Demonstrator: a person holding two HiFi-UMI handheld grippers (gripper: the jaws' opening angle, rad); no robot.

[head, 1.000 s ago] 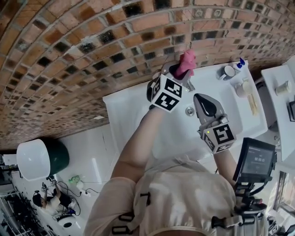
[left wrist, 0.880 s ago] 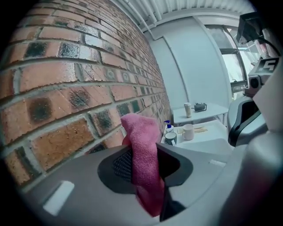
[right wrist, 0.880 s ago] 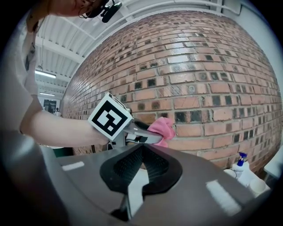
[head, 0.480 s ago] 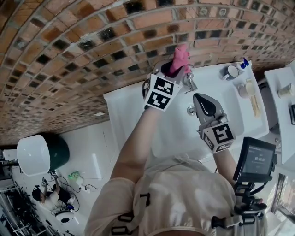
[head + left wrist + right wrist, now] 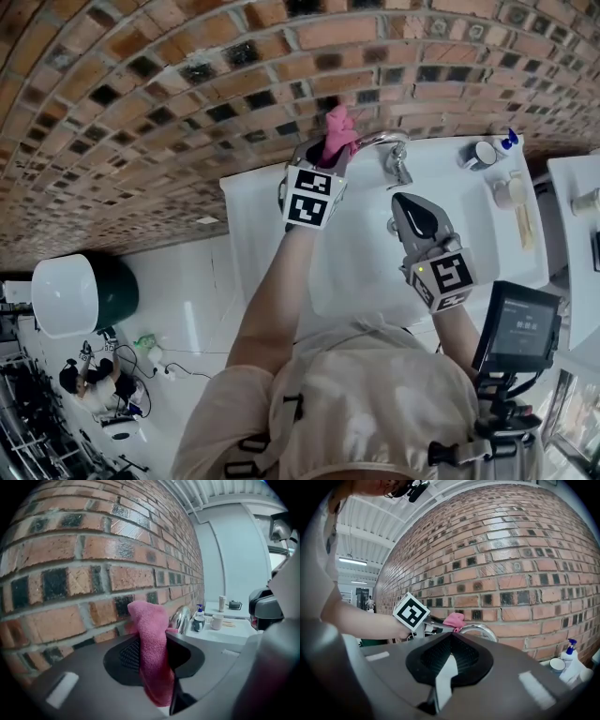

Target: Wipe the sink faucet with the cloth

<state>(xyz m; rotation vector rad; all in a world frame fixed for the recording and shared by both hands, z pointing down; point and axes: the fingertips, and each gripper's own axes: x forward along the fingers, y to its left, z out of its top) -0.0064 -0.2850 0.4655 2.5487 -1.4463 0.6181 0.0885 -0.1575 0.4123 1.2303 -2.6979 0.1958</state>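
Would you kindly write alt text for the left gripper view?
The left tool is shut on a pink cloth beside a brick wall. The chrome faucet curves just behind the cloth, with two mugs on the white counter beyond.

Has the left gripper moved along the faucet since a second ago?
Yes. In the head view the left gripper and cloth have slid left along the faucet, away from its spout.

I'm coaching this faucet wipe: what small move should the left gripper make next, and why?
Probably slide the cloth along the faucet toward its spout. The left gripper is shut on the pink cloth, which sits at the chrome arch's wall-side end, so the remaining arch lies just beyond it.
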